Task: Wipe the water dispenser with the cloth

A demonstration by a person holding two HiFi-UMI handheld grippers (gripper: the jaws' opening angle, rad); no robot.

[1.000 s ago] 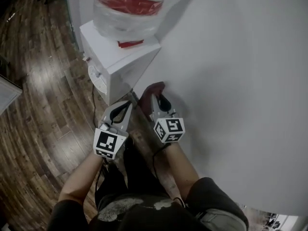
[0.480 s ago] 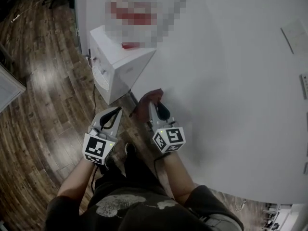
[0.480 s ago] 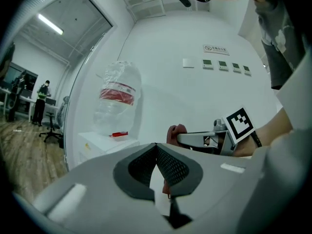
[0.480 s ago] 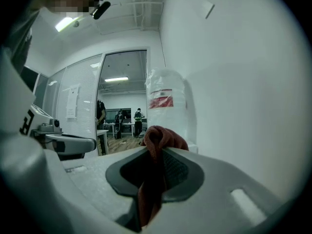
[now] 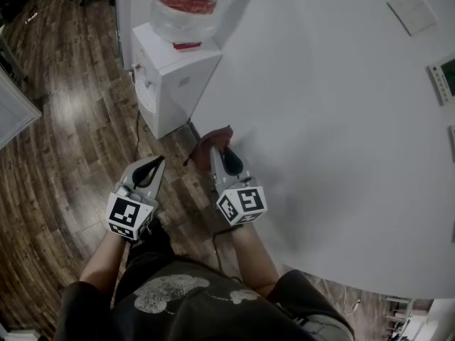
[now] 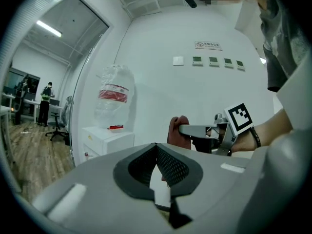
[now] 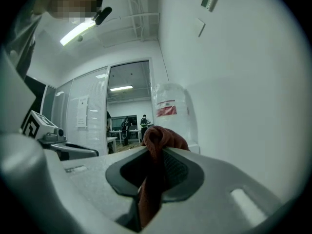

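Right gripper (image 5: 216,150) pinches a dark red cloth (image 5: 205,143); left gripper (image 5: 156,162) is closed and empty, both near the white box-shaped water dispenser (image 5: 176,84).

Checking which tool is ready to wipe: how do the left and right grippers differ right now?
The right gripper is clamped on the dark red cloth; the left gripper is shut on nothing. The right gripper sits close by the white wall, the left gripper out over the wood floor. Both point toward the water dispenser, neither touching it.
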